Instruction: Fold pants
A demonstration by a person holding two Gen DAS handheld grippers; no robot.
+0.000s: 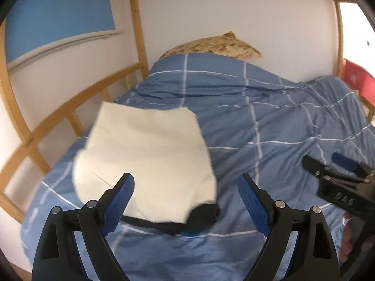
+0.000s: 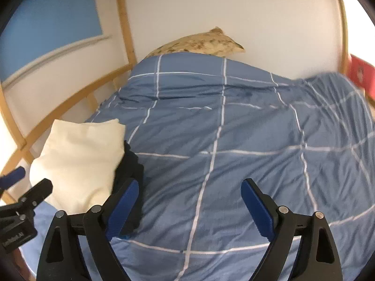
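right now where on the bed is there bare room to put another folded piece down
Free: the wide stretch of blue checked duvet right of the folded cream pants, running up to the patterned pillow. Crowded: the left side, where the pants lie beside the wooden rail.

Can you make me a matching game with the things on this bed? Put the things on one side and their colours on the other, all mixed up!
Things:
1. folded pants
2. duvet
3. pillow
4. bed frame

Colours:
A. light wood
B. cream
C. beige with brown speckles
D. blue with white lines

Pairs: 1-B, 2-D, 3-C, 4-A
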